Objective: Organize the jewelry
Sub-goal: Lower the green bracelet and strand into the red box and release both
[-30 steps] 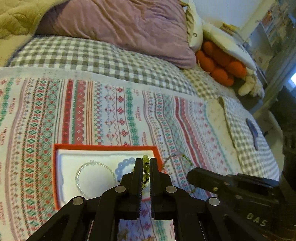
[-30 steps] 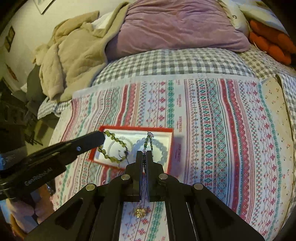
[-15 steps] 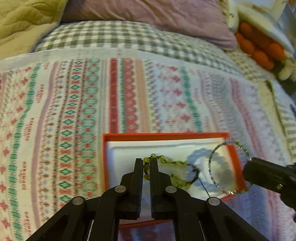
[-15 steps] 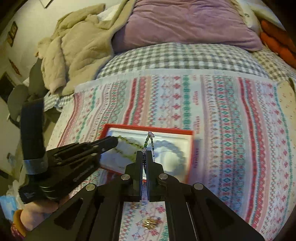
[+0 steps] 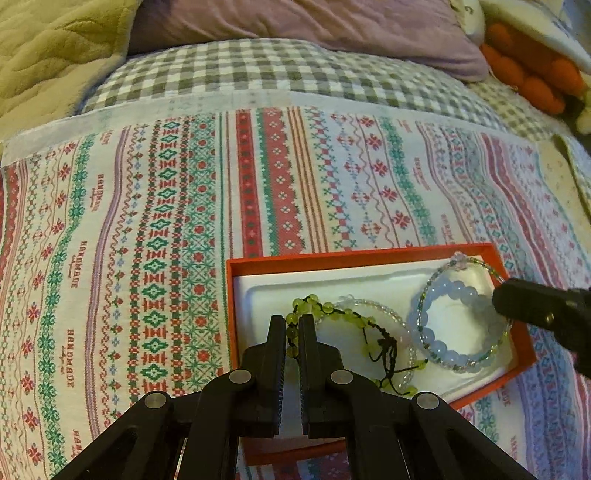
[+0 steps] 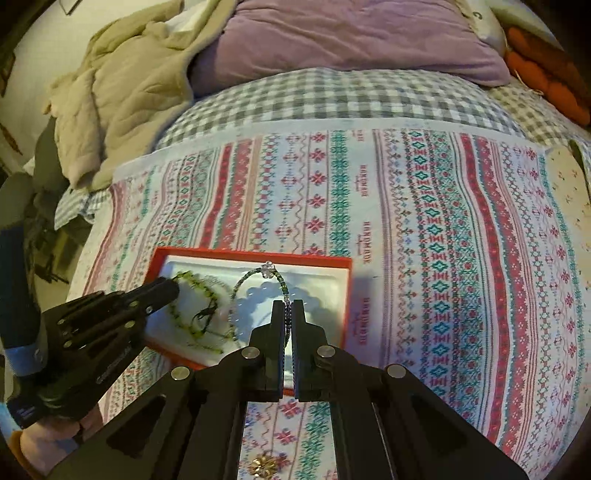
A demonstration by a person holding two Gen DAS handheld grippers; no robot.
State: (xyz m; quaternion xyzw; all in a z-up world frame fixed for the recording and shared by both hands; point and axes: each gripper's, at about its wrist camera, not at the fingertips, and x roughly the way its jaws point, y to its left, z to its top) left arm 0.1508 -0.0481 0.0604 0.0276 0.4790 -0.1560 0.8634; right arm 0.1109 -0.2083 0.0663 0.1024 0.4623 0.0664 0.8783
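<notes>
An orange jewelry box point(image 5: 369, 253) with a white lining lies on the patterned cloth; it also shows in the right wrist view point(image 6: 255, 254). My left gripper point(image 5: 292, 325) is shut on a green bead bracelet point(image 5: 332, 314), which lies inside the box over a clear bead bracelet point(image 5: 373, 304). My right gripper point(image 6: 288, 308) is shut on a thin green-and-clear seed bead bracelet point(image 6: 266, 268) and holds it above a pale blue bead bracelet point(image 5: 450, 288) in the box's right half.
A small gold ornament point(image 6: 264, 465) lies on the cloth near the front edge. A purple pillow point(image 6: 351, 33), a beige blanket point(image 6: 122, 92) and an orange plush point(image 5: 532, 74) lie at the back of the bed.
Both grippers moved over the box and lower. The green bracelet went from hanging in the left gripper to lying in the box. The thin bracelet now hangs over the blue one.
</notes>
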